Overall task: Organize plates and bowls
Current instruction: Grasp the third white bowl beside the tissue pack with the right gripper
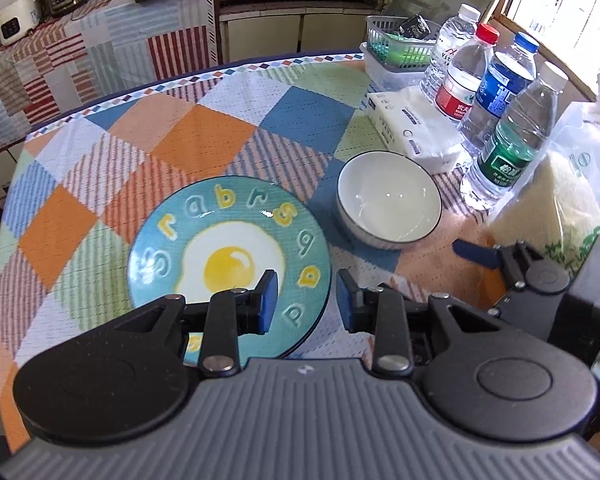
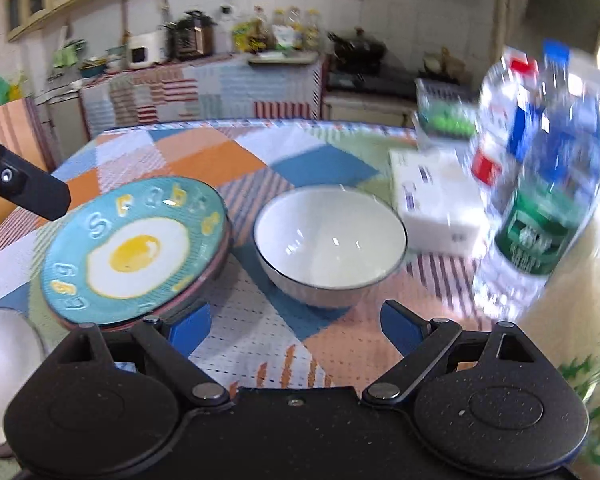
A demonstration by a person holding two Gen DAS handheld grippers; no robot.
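Observation:
A teal plate with a fried-egg print (image 1: 228, 264) lies on the checked tablecloth; in the right wrist view (image 2: 136, 250) it rests on another plate whose pinkish rim shows beneath. A white bowl with a dark rim (image 1: 388, 200) stands to its right, also in the right wrist view (image 2: 330, 246). My left gripper (image 1: 307, 300) is open and empty, its jaws on either side of the plate's near right edge. My right gripper (image 2: 296, 328) is open and empty, just in front of the bowl. Another white bowl (image 2: 4, 372) sits at the lower left.
Several water bottles (image 1: 504, 120) stand at the right, with a tissue pack (image 1: 416, 128), a bag of rice (image 1: 560, 192) and a grey basket (image 1: 400, 40) near them. The round table's far edge (image 1: 220, 72) faces a kitchen counter.

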